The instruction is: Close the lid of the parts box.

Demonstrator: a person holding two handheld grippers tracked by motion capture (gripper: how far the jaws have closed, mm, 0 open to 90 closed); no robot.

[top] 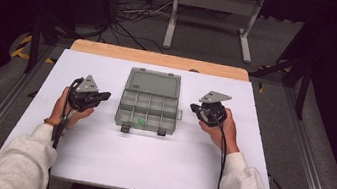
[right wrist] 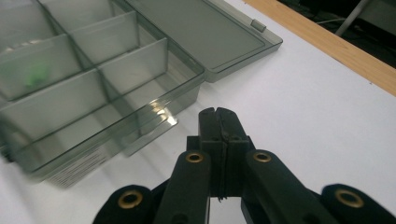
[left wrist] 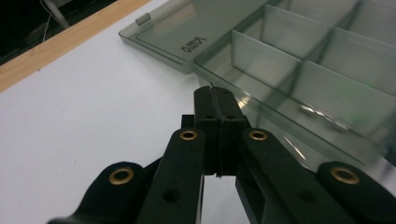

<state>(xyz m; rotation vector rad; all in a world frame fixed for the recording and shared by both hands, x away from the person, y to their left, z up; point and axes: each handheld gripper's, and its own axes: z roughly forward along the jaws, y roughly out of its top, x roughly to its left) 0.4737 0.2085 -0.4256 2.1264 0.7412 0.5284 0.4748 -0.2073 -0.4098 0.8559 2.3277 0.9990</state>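
Observation:
A clear grey compartment box (top: 121, 106) lies open in the middle of the white table, its lid (top: 154, 83) flat behind it. A small green item (top: 141, 121) sits in a front compartment. My left gripper (top: 104, 96) is just left of the box, pointing at it, jaws shut with nothing between them. In the left gripper view the closed jaws (left wrist: 215, 91) stop short of the box wall (left wrist: 261, 56). My right gripper (top: 193, 108) is just right of the box, also shut and empty. The right gripper view has its jaws (right wrist: 217, 112) near the box corner (right wrist: 182, 95).
The white tabletop (top: 147, 157) has a wooden strip (top: 161, 59) along its far edge. Behind the table, a white metal stand (top: 214, 10) and loose cables (top: 132, 16) are on the floor. Metal rails run along both sides of the table.

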